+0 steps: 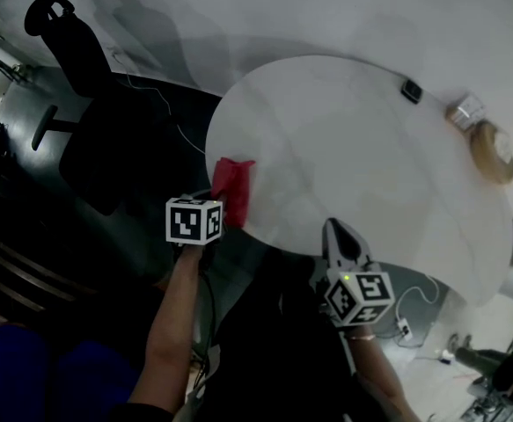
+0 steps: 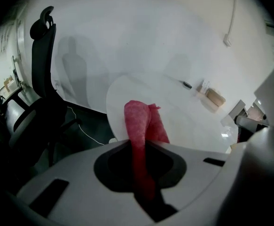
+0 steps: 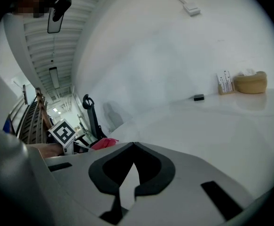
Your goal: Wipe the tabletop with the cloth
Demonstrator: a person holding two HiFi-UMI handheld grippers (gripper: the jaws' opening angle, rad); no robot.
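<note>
Red nubbly fabric cloth (image 1: 232,187), bunched into a long fold and clamped by the left gripper (image 2: 140,147), overlaps the round white tabletop (image 1: 353,148) at its left edge.

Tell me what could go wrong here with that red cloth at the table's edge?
The left tongs pinch a bunched fold of the red cloth, so it might slip free while dragged across the table.
The cloth sits at the table's rim; a stroke there might carry it over the edge.
A long wipe could knock the small black object or the tan holder at the far side.
</note>
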